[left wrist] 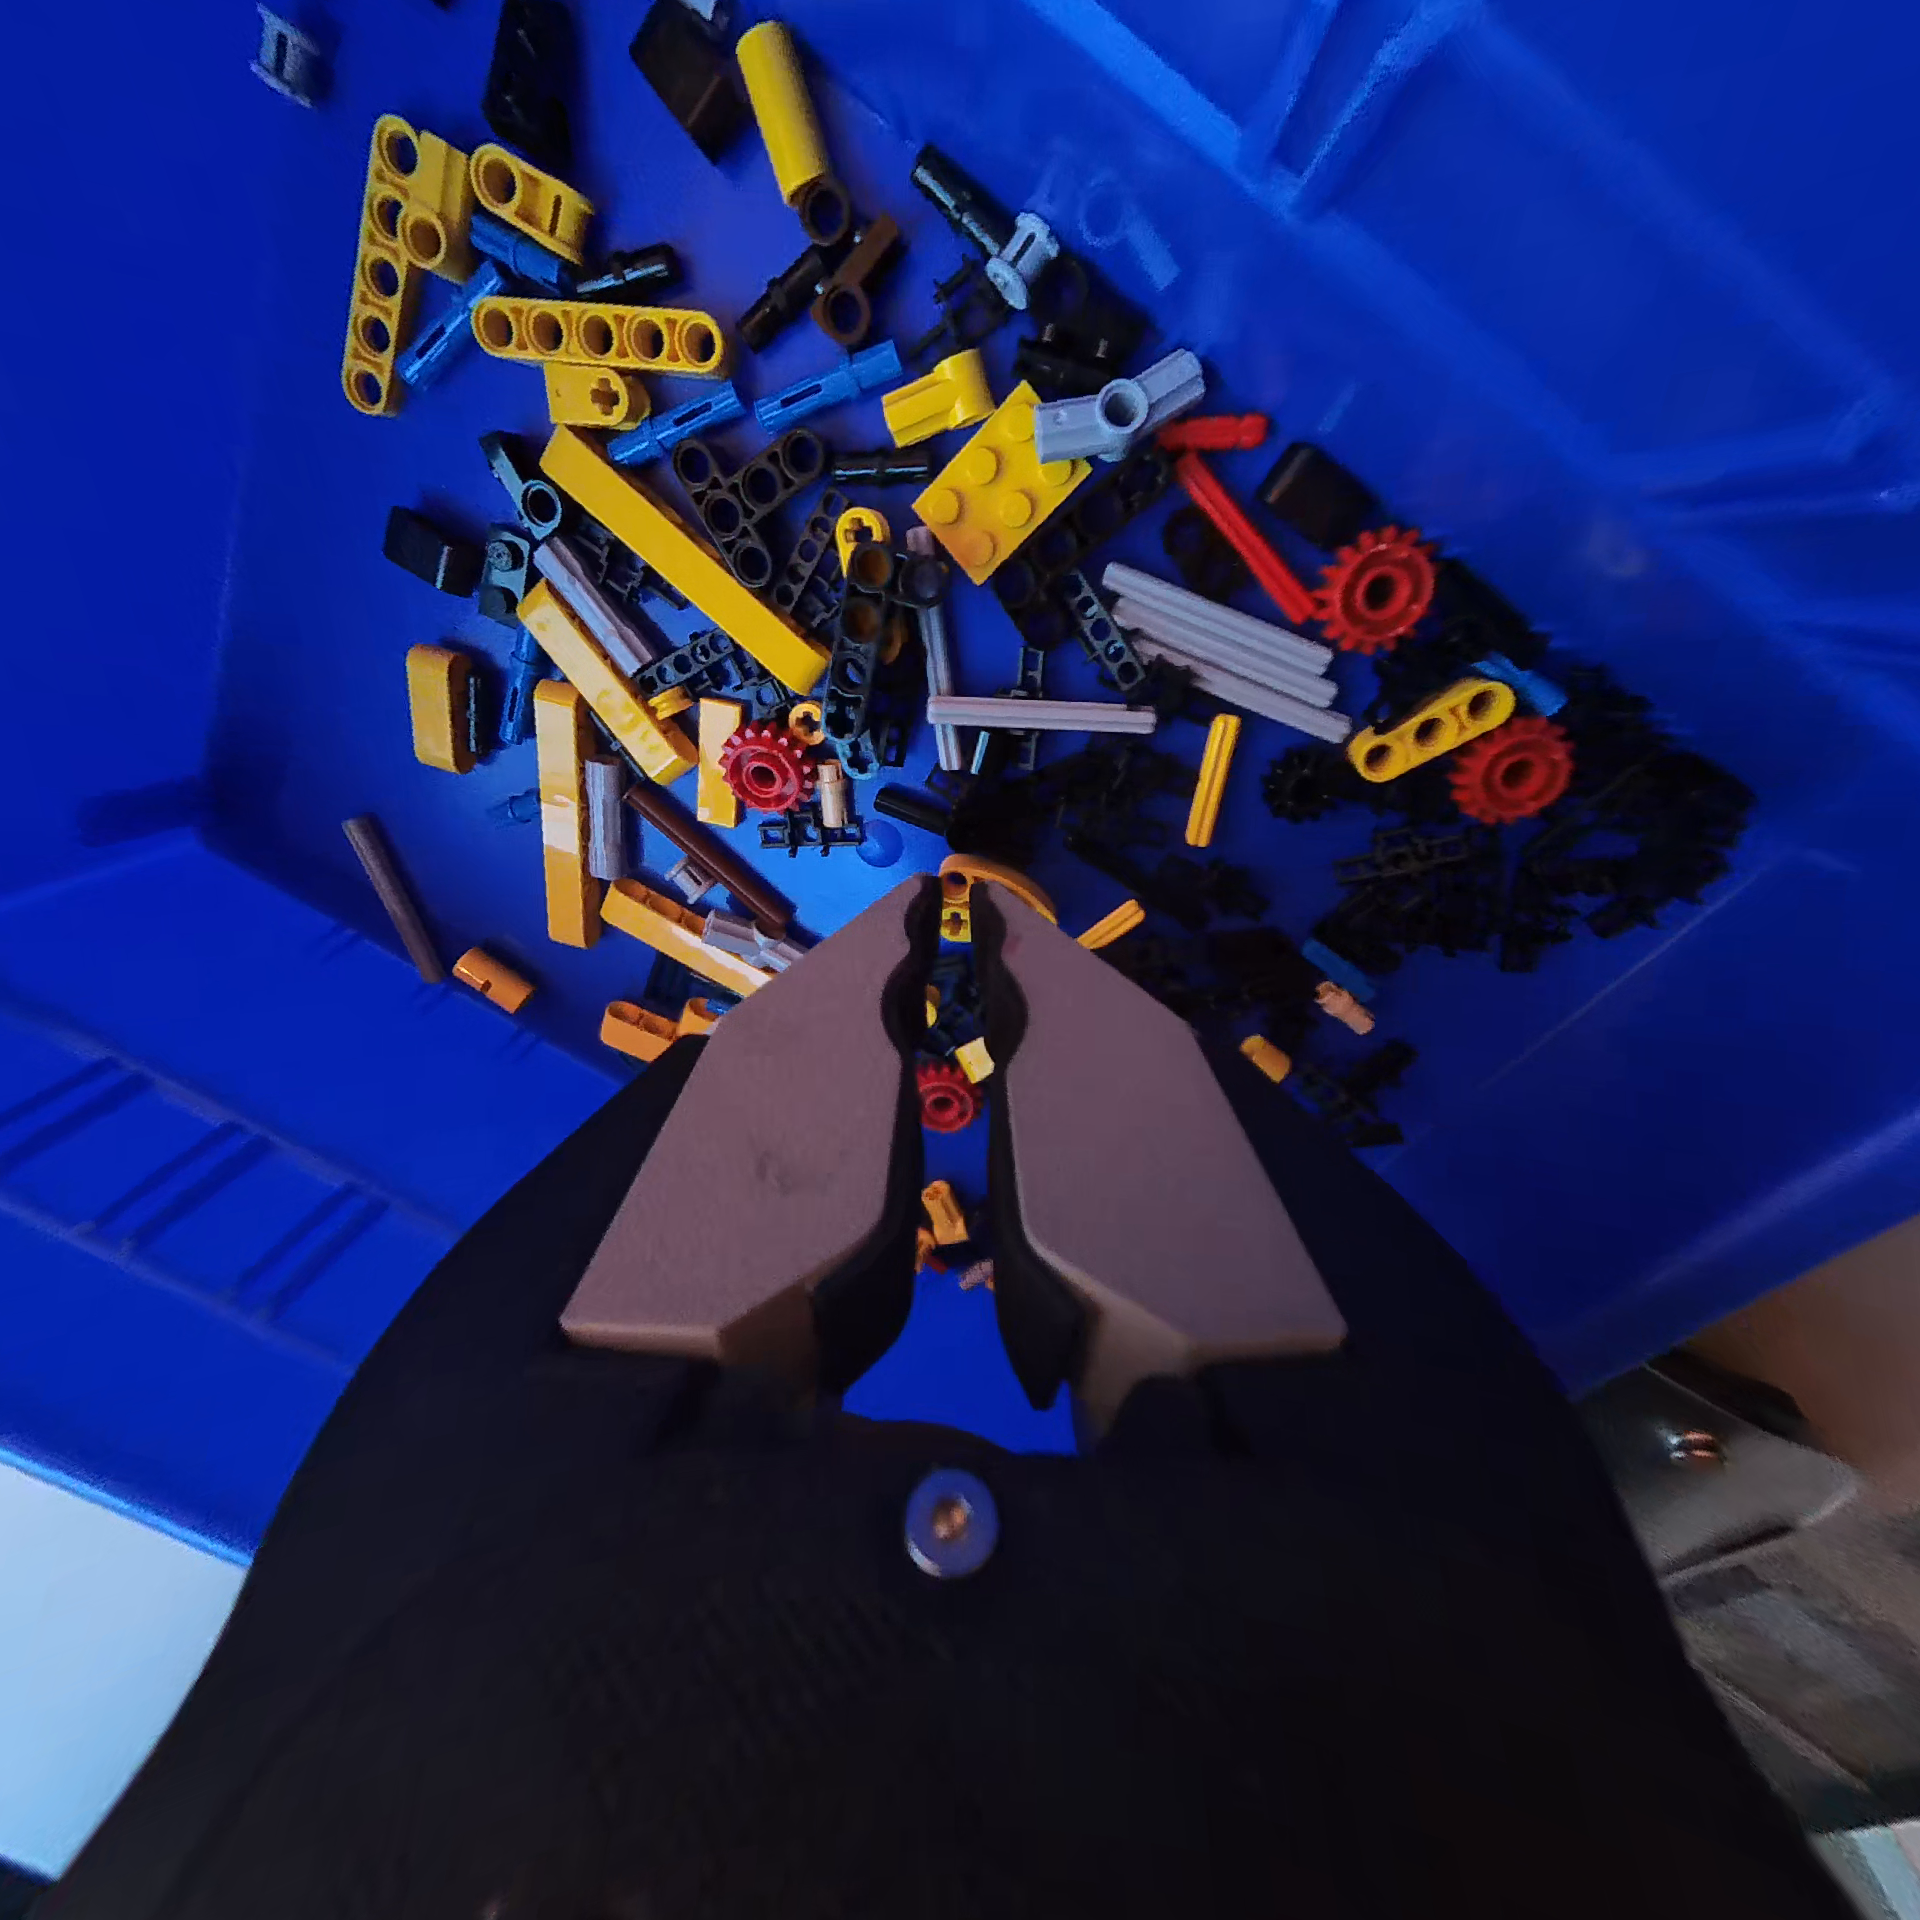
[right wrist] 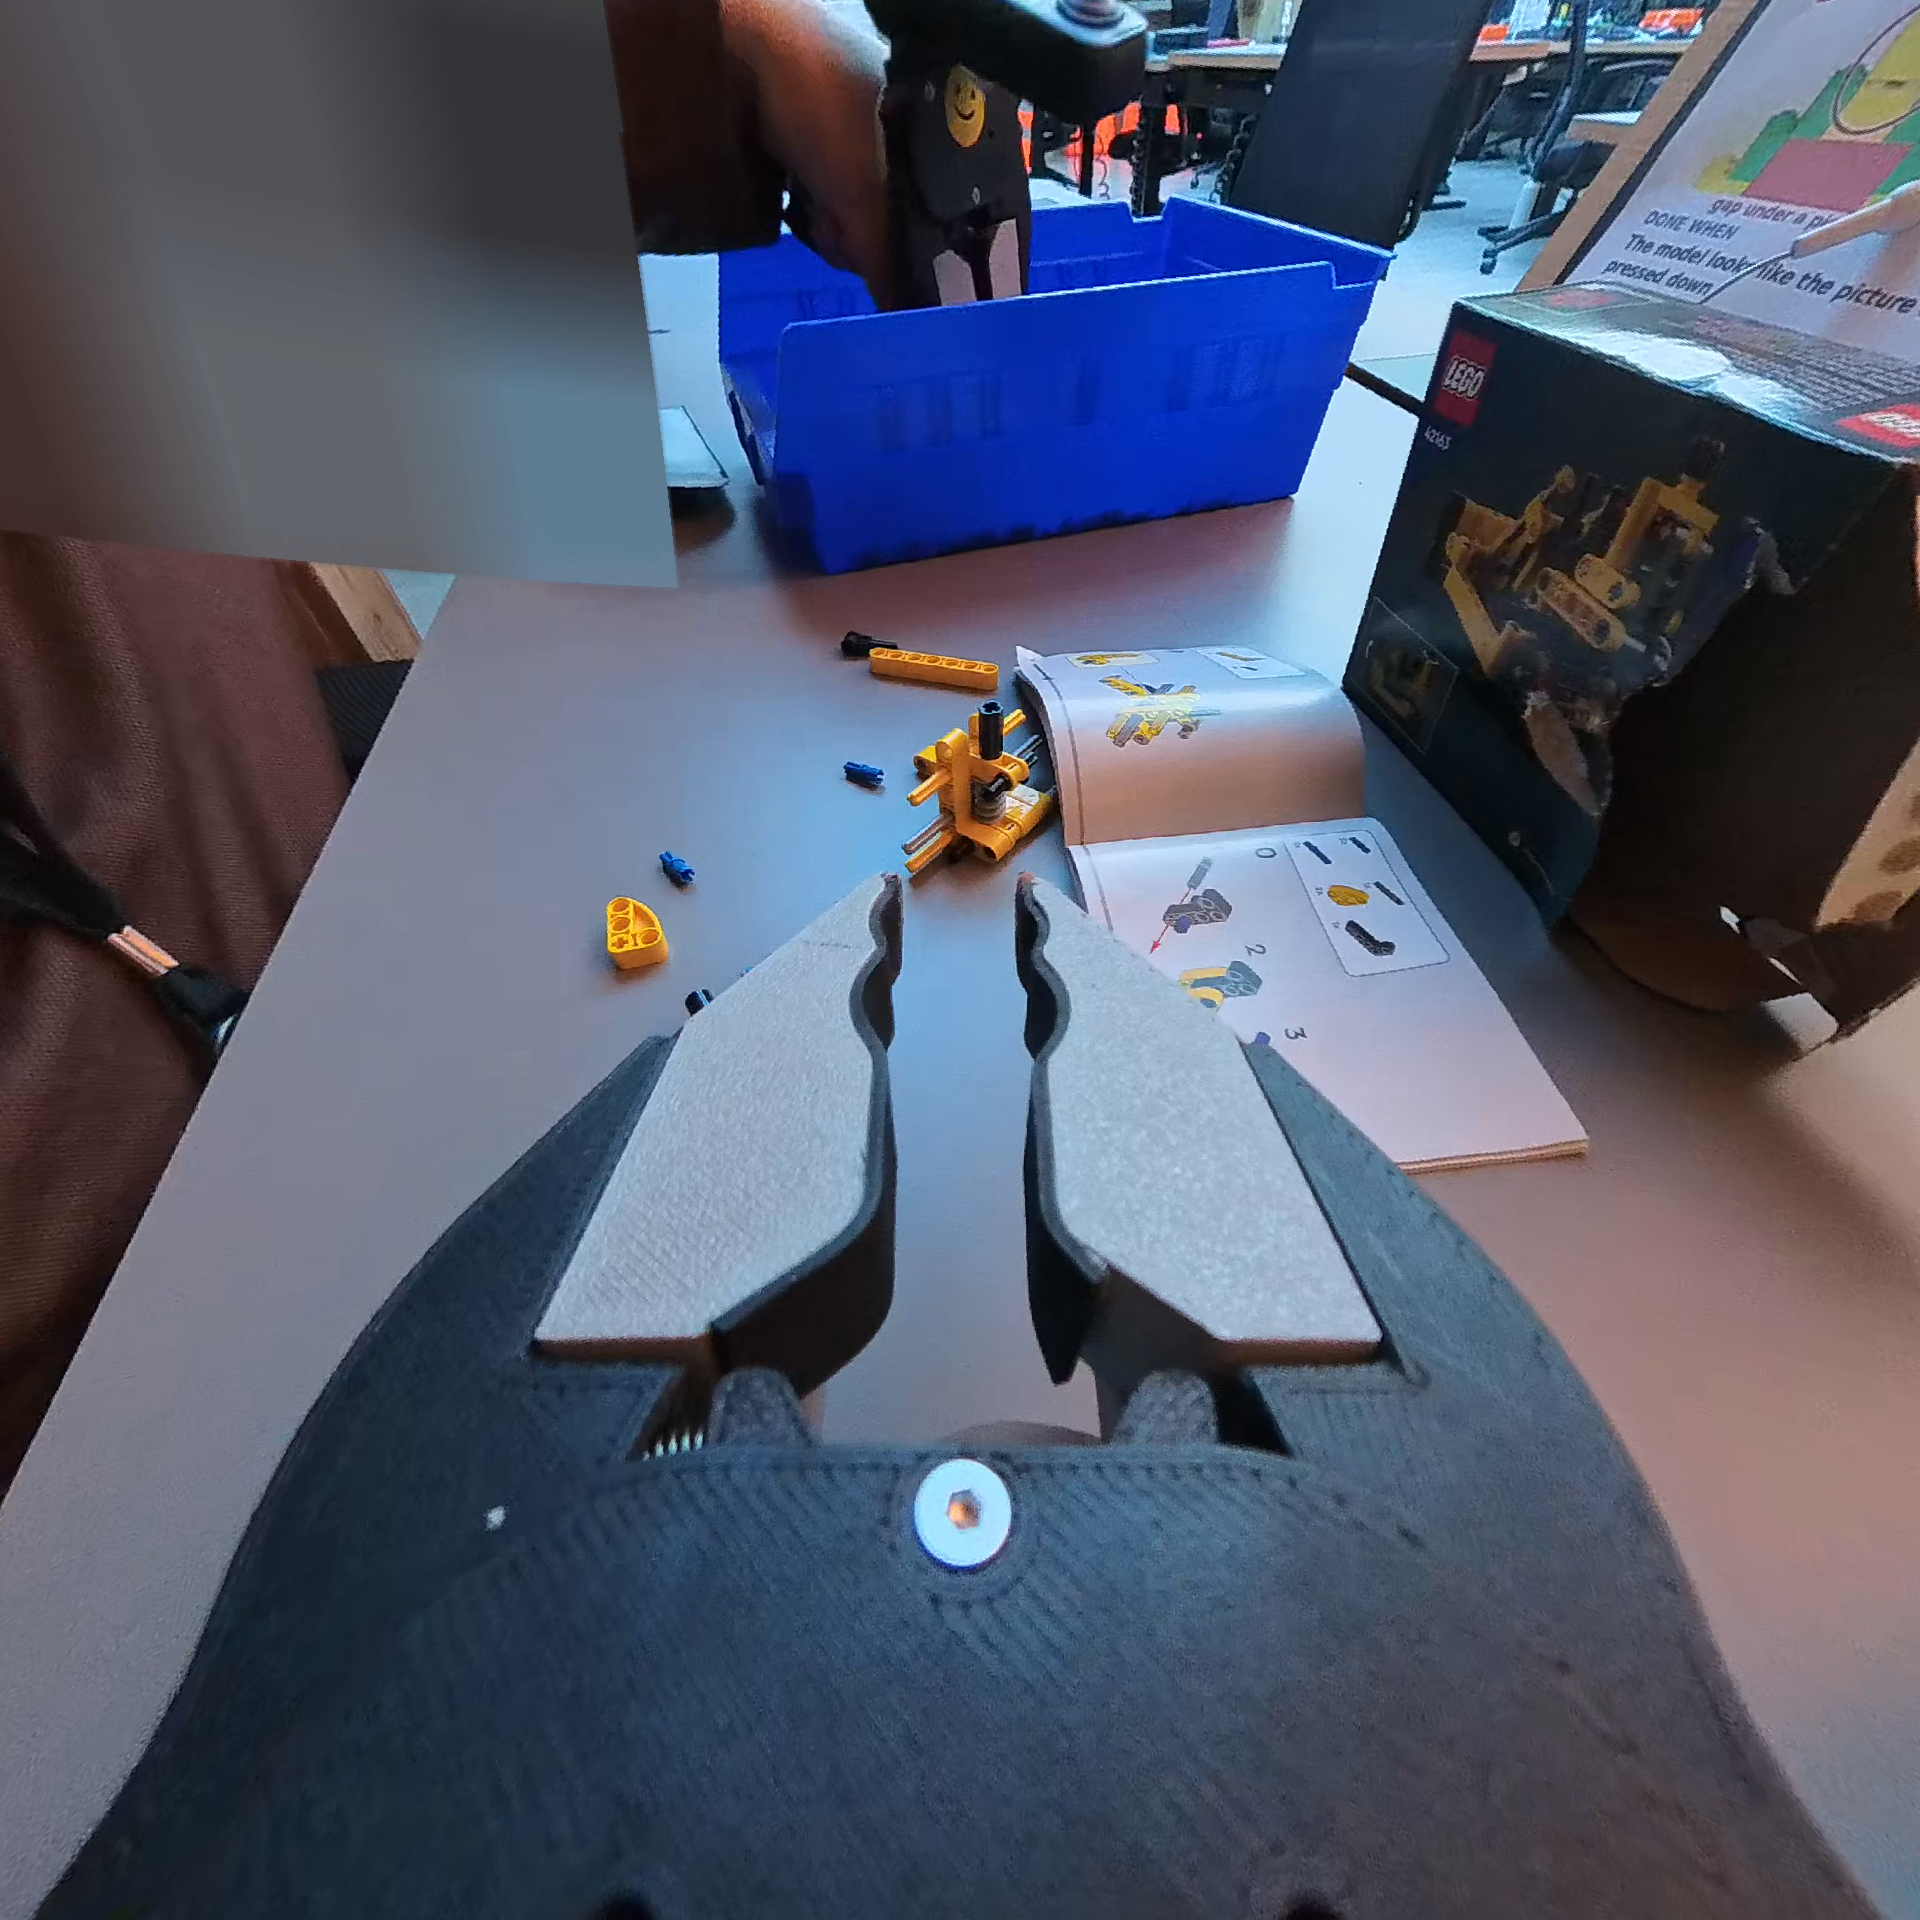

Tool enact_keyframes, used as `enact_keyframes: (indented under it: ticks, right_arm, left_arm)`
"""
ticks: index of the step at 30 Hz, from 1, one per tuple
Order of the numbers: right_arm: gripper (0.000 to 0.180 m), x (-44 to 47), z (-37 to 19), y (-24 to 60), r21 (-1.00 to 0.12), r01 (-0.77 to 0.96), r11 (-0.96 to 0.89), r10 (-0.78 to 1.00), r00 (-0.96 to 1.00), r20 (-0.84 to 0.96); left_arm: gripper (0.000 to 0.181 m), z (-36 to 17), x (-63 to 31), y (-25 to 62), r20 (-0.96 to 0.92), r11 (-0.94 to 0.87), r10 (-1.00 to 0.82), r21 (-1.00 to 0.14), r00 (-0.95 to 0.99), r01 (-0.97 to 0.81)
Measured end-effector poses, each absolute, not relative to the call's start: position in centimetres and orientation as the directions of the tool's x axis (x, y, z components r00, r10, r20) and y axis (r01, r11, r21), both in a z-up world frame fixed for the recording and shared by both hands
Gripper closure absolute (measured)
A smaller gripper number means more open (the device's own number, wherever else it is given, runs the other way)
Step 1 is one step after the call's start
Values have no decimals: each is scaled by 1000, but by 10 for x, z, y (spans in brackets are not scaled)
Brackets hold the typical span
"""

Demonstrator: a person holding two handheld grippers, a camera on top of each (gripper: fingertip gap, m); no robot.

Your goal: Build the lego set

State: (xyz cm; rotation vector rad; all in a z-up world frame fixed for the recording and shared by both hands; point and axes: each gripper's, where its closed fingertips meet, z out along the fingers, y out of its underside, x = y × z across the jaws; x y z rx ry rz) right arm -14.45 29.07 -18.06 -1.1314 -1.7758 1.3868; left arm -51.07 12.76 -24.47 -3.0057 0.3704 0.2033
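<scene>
In the left wrist view my left gripper [left wrist: 957,896] reaches down into the blue bin [left wrist: 1558,312], over a pile of loose yellow, black, red, grey and blue lego pieces [left wrist: 831,582]. Its jaws are nearly closed on a small yellow piece [left wrist: 957,916] at the tips. It also shows in the right wrist view [right wrist: 966,260], inside the bin [right wrist: 1039,416]. My right gripper [right wrist: 956,885] is open and empty, low over the table, just short of the small yellow partial assembly [right wrist: 971,795].
An open instruction booklet [right wrist: 1278,935] lies right of the assembly, and the set's box [right wrist: 1621,623] stands farther right. A long yellow beam [right wrist: 933,667], a yellow curved piece [right wrist: 634,933] and small blue pins [right wrist: 862,773] lie on the brown table [right wrist: 520,1039]. There is about 40 cm between the tips of the two grippers.
</scene>
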Motion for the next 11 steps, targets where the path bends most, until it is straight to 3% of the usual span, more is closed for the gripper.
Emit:
enact_keyframes:
  ticks: [1, 11]
  right_arm:
    - [161, -144, -181, 290, -963, 254, 88, 892, -450, -37]
    - [162, -143, -181, 287, -962, 255, 100, 887, -461, -30]
  left_arm:
    - [178, -245, -511, 128, -144, -964, -236, -89, 961, -250]
    - [179, -235, -511, 125, -72, -966, -231, -104, 970, -238]
